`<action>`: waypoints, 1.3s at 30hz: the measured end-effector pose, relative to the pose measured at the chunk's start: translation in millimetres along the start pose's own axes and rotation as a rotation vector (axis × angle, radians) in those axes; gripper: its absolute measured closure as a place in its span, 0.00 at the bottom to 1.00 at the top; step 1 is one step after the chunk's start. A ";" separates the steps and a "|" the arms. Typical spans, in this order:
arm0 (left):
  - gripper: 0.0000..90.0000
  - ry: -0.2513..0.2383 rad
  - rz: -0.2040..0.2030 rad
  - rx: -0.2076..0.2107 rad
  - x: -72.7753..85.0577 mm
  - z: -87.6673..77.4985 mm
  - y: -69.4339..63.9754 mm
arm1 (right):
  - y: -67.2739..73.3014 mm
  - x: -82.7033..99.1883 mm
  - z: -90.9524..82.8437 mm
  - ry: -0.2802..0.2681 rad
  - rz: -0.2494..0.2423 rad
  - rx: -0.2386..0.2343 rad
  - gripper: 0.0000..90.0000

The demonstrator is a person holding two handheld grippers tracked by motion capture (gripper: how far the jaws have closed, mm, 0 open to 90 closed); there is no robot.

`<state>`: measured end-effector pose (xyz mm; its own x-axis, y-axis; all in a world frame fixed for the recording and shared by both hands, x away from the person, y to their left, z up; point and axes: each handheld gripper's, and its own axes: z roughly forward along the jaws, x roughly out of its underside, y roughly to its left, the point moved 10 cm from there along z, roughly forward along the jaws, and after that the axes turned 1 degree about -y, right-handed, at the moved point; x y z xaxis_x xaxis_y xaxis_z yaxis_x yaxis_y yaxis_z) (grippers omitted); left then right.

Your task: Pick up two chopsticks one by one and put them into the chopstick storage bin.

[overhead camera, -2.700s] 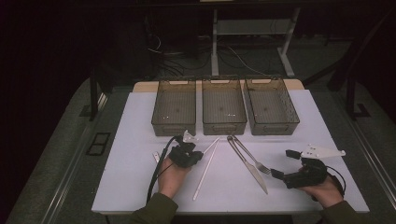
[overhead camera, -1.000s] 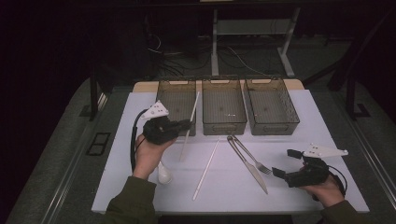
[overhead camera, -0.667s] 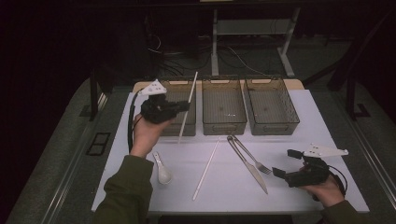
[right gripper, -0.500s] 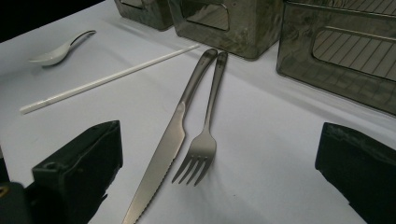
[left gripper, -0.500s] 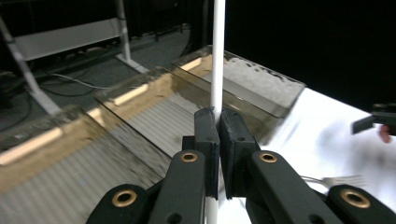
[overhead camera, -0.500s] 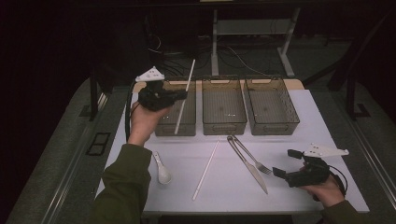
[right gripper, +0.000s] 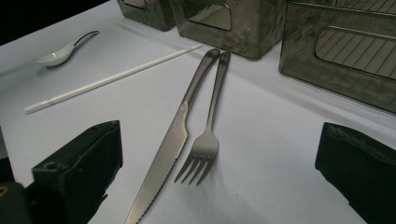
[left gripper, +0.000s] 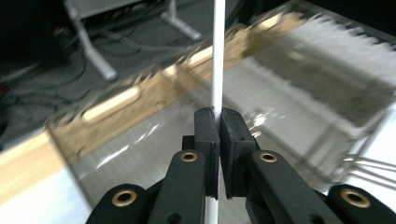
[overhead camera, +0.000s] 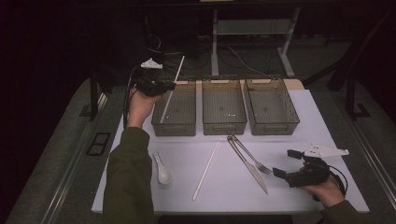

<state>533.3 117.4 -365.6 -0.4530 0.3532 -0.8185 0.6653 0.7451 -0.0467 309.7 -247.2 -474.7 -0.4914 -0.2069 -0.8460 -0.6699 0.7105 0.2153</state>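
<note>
My left gripper (overhead camera: 164, 86) is raised over the back left corner of the left grey bin (overhead camera: 180, 108), shut on a white chopstick (overhead camera: 171, 92) that slants down into that bin. In the left gripper view the jaws pinch the chopstick (left gripper: 217, 60) upright above the bin (left gripper: 289, 93). My right gripper (overhead camera: 286, 163) rests open at the table's right front. Its view looks at a steel knife (right gripper: 173, 140) and fork (right gripper: 209, 135) lying side by side on the white table.
The middle bin (overhead camera: 223, 105) and right bin (overhead camera: 271, 105) stand in a row at the back. A second white chopstick (overhead camera: 206, 169) and a white spoon (overhead camera: 162, 171) lie on the table (overhead camera: 289, 140) in front; knife (overhead camera: 247, 164) and fork (overhead camera: 256, 161) lie to their right.
My left hand has carried the chopstick up and away from the table front to above the left bin's back corner. The right hand has stayed in place.
</note>
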 end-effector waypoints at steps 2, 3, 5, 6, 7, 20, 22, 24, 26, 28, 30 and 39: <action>0.96 0.021 -0.018 -0.009 6.7 4.2 6.0 | 0.1 -0.3 -0.4 -0.002 0.004 0.000 0.01; 0.96 0.030 -0.025 -0.014 9.9 6.6 7.8 | 0.2 -0.4 -0.7 -0.002 0.005 -0.003 0.01; 0.96 0.067 -0.028 -0.027 18.0 11.4 11.3 | 0.3 -0.4 -0.9 -0.003 0.005 -0.004 0.01; 0.96 0.078 -0.026 -0.033 21.2 13.6 12.3 | 0.5 -0.5 -0.8 -0.003 0.005 -0.005 0.01; 0.96 0.087 -0.028 -0.032 24.1 15.9 12.5 | 0.7 -0.5 -0.8 -0.003 0.004 -0.006 0.01; 0.95 0.149 -0.068 -0.060 46.6 42.4 13.5 | 1.2 -0.8 -1.2 -0.007 0.004 -0.010 0.01; 0.95 0.150 -0.074 -0.063 46.8 45.8 13.1 | 1.2 -1.0 -1.5 -0.008 0.005 -0.010 0.01; 0.95 0.152 -0.070 -0.074 47.3 50.4 13.5 | 1.4 -0.9 -1.8 -0.008 0.005 -0.011 0.01; 0.95 0.154 -0.072 -0.083 48.2 54.9 13.4 | 1.7 -1.0 -1.9 -0.009 0.007 -0.012 0.01; 0.95 0.153 -0.080 -0.099 48.8 59.9 13.6 | 2.0 -1.1 -1.9 -0.009 0.006 -0.014 0.01; 0.94 0.157 -0.083 -0.117 49.7 63.8 15.0 | 2.1 -1.3 -2.1 -0.010 0.009 -0.015 0.01; 0.81 0.166 -0.112 -0.157 53.5 74.1 17.3 | 1.4 -1.7 -2.6 -0.015 0.009 -0.016 0.01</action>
<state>564.5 107.3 -452.6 -0.6185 0.3420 -0.7074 0.5110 0.8590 -0.0316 308.2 -247.6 -471.8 -0.4893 -0.1907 -0.8510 -0.6744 0.7014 0.2306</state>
